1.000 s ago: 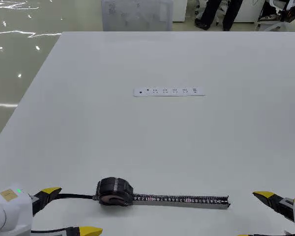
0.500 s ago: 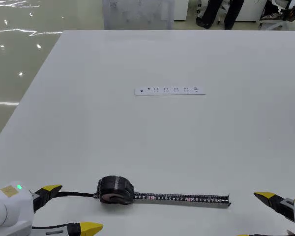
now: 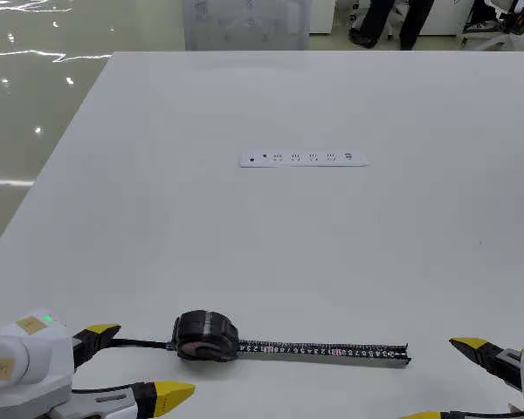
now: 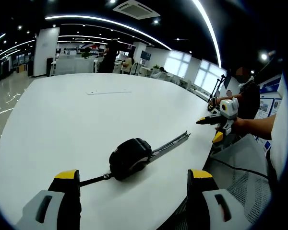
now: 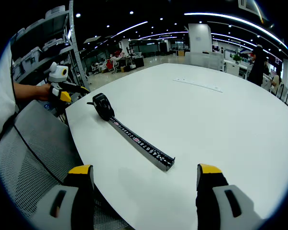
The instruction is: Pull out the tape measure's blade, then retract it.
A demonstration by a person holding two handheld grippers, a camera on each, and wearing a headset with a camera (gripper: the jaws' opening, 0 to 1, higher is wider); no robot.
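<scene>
A black tape measure (image 3: 204,336) lies near the table's front edge, its blade (image 3: 323,351) pulled out flat to the right, ending at a hook (image 3: 405,354). The same case (image 4: 130,156) and blade (image 4: 170,143) appear in the left gripper view, and the case (image 5: 103,105) with blade (image 5: 140,142) in the right gripper view. My left gripper (image 3: 138,362) stands open just left of the case, holding nothing. My right gripper (image 3: 450,377) is open a short way right of the blade's hook. A black strap (image 3: 142,344) trails from the case toward the left gripper.
A white power strip (image 3: 302,158) lies flat mid-table. The white table (image 3: 332,244) stretches far back with open surface. Glossy floor lies beyond the left edge. A grey mesh chair (image 5: 33,158) is at the near edge. People stand beyond the far edge.
The left gripper has edged slightly right toward the case. The head camera tilted a little. Tape measure, blade and right gripper have stayed put.
</scene>
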